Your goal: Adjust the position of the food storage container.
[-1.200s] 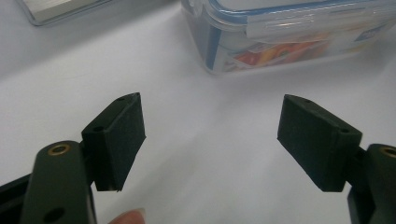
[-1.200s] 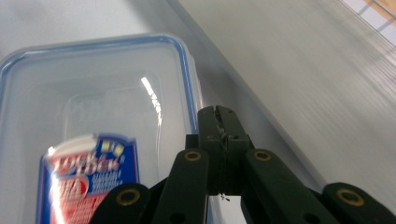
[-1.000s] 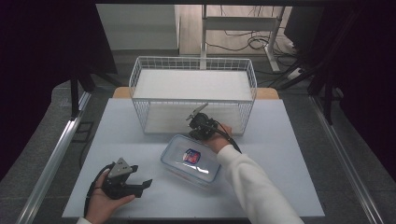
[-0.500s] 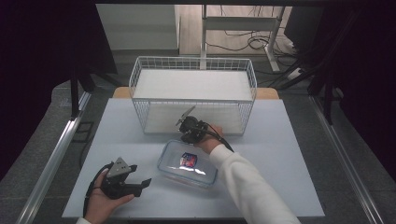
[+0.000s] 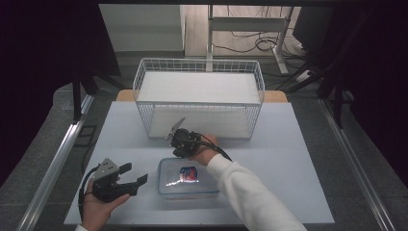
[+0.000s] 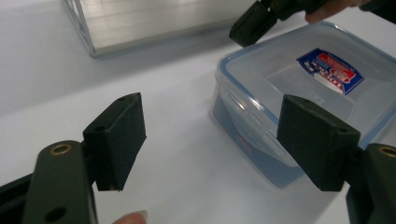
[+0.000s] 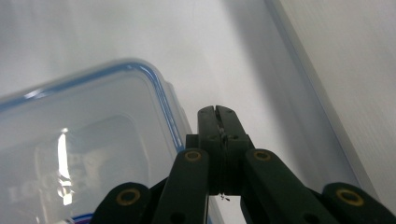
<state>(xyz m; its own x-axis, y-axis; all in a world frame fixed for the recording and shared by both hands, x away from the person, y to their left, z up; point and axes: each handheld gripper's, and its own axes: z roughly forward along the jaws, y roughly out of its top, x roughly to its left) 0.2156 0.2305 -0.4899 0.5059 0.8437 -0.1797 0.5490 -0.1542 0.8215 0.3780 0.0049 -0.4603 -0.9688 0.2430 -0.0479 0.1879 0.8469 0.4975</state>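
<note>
A clear plastic container (image 5: 187, 178) with a blue-rimmed lid and a red and blue label lies at the front middle of the white table (image 5: 288, 159). My right gripper (image 5: 180, 150), held by a hand in a white sleeve, points down at the container's far left corner, jaws shut with nothing between them. In the right gripper view the shut tips (image 7: 217, 112) sit just off the lid's rounded corner (image 7: 154, 84). My left gripper (image 5: 137, 173) rests in a hand left of the container, open. In the left gripper view its pads (image 6: 116, 135) frame the container's side (image 6: 261, 140), apart from it.
A white wire basket (image 5: 199, 103) stands behind the container, and its front wall is close behind my right gripper. Its corner (image 6: 88, 32) is at the top of the left gripper view. Bare table lies right of the container. Metal rails (image 5: 57, 159) flank the table.
My right gripper has moved left along the container's far edge to its left corner. The container has shifted slightly left and nearer. The left gripper has stayed put.
</note>
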